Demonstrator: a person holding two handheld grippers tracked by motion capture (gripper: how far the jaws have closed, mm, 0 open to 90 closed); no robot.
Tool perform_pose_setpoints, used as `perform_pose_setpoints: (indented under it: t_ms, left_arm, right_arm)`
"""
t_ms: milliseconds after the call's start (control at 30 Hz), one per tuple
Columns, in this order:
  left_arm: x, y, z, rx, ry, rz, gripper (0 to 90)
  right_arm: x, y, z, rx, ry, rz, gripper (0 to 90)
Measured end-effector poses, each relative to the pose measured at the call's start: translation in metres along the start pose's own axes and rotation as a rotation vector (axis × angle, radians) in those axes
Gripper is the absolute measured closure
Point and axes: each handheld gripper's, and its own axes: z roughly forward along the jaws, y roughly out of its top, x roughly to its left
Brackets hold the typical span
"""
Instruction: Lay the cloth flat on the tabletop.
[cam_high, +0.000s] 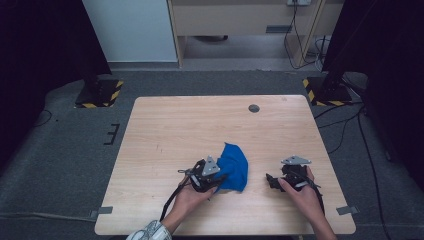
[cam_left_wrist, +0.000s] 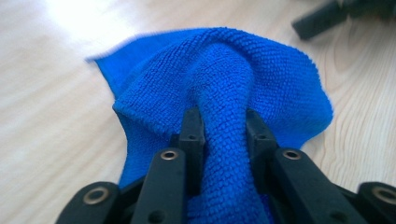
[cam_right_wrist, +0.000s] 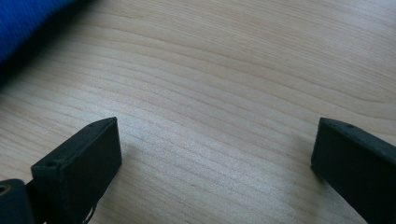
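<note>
One bunched blue microfibre cloth (cam_left_wrist: 219, 88) is pinched in the left tool (cam_left_wrist: 223, 122); right tool (cam_right_wrist: 215, 149) gapes wide.

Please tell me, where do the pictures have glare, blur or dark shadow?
Left gripper view: bright glare on the table at top left, and the far edge of the blue cloth is blurred. Right gripper view: the cloth at top left is out of focus. High view: both sides are very dark.

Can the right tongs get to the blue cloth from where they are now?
Probably yes: bare table lies between the open right tongs and the blue cloth, whose near side the left tongs already pinch.
</note>
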Motion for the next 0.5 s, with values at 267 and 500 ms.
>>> perform_pose_setpoints:
  t_ms: [267, 500]
  left_arm:
    - [0.004, -0.002, 0.0, 0.004, 0.03, -0.037, 28.1]
    - [0.009, -0.001, -0.02, -0.052, 0.031, -0.053, 16.1]
  right_arm:
    - [-0.002, 0.001, -0.001, -0.003, 0.012, -0.014, 8.4]
    - [0.004, 0.012, -0.013, -0.082, 0.067, -0.038, 25.7]
